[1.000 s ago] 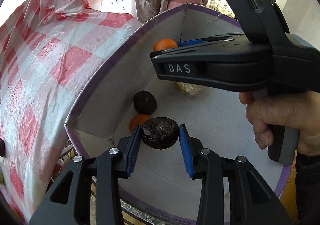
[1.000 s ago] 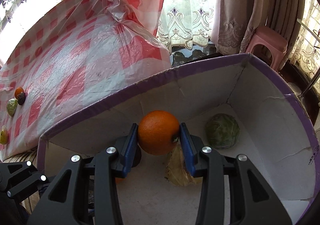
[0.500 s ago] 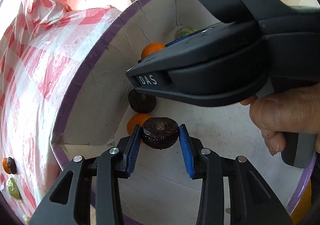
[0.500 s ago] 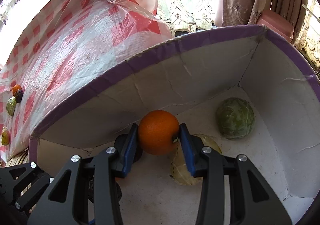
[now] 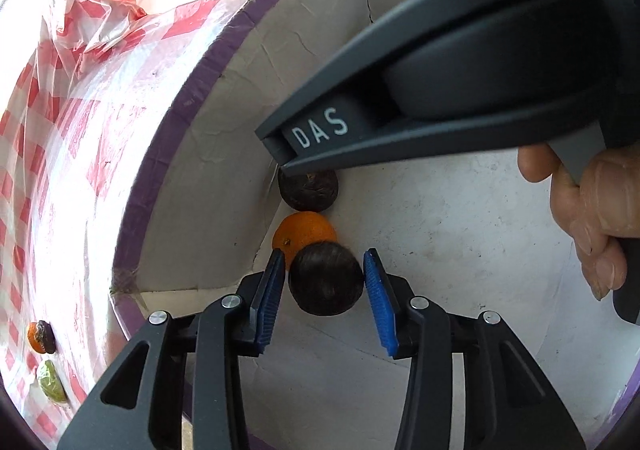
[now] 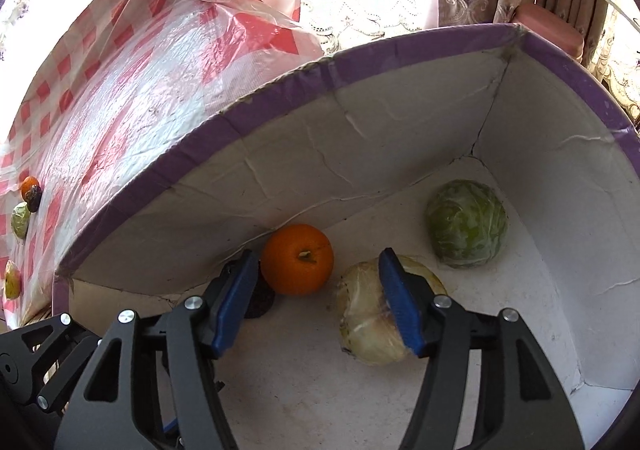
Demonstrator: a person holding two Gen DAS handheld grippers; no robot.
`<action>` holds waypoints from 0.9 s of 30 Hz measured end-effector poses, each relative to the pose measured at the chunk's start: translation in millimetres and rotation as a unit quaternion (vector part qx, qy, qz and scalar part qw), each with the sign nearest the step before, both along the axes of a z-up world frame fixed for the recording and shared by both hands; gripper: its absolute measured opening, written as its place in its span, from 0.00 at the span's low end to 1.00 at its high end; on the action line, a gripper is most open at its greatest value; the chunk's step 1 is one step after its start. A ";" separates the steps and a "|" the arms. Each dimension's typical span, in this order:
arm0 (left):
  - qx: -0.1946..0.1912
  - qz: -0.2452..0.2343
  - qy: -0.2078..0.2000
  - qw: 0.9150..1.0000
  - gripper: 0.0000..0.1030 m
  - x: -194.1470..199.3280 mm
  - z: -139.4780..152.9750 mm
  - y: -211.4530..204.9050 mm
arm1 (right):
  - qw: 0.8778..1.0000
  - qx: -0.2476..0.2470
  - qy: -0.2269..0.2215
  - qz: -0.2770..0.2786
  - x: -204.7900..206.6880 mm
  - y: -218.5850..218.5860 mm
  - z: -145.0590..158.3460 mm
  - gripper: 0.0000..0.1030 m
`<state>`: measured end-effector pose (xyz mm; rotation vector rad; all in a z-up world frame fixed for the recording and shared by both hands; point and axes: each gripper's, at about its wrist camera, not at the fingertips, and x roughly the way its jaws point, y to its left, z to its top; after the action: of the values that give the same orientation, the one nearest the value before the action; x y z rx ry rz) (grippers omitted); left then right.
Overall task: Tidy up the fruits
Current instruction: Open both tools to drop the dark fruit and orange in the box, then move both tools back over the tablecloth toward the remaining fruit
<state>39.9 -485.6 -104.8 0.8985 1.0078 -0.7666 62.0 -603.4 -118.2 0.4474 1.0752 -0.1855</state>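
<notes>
Both grippers reach down into a white cardboard box with a purple rim (image 5: pixel 160 153) (image 6: pixel 360 61). My left gripper (image 5: pixel 323 262) is opening around a dark round fruit (image 5: pixel 326 278). A slit shows at the left pad, and the fruit rests loose on the box floor. Behind it lie an orange (image 5: pixel 306 232) and another dark fruit (image 5: pixel 308 189). My right gripper (image 6: pixel 318 254) is opening wide. An orange (image 6: pixel 298 258) lies free on the floor between its tips, by the box wall.
A pale wrapped fruit (image 6: pixel 372 314) and a green one (image 6: pixel 466 223) lie in the box to the right. The right gripper's body (image 5: pixel 440 89) and a hand (image 5: pixel 592 209) hang over the left gripper. More fruits (image 6: pixel 31 187) (image 5: pixel 40 336) sit on the red checked tablecloth (image 6: pixel 140 89).
Both grippers sank deeper into the box. The right jaws spread and let go of the orange, which now lies on the floor. The left jaws parted slightly and the dark fruit rolled over.
</notes>
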 end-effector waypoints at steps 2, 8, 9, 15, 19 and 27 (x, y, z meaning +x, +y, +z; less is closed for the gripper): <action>-0.002 -0.001 0.000 1.000 0.43 0.3 0.6 0.6 | 1.000 0.001 -0.003 0.000 -0.1 -0.9 0.5 0.68; -0.020 -0.016 -0.013 1.000 0.61 -17.3 11.6 -0.6 | 1.000 0.008 -0.014 -0.015 -4.0 -8.0 5.6 0.84; -0.025 -0.016 -0.021 0.999 0.73 -19.2 14.7 0.2 | 1.000 0.010 -0.017 -0.019 -4.9 -11.0 6.9 0.86; -0.090 0.002 -0.045 0.995 0.85 -19.6 47.6 14.3 | 0.998 0.001 -0.048 -0.040 -12.7 -16.1 27.6 0.87; -0.139 0.034 -0.049 0.989 0.85 -8.9 69.0 31.0 | 0.992 -0.042 -0.099 -0.061 -26.0 -15.3 60.4 0.92; -0.218 0.071 -0.049 0.972 0.86 11.6 104.3 67.0 | 0.978 -0.092 -0.161 -0.093 -48.0 -6.4 112.6 0.98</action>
<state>51.5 -418.6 -0.5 0.4747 0.7653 -0.7749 14.0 -609.7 -5.6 0.3954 0.6904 -0.3621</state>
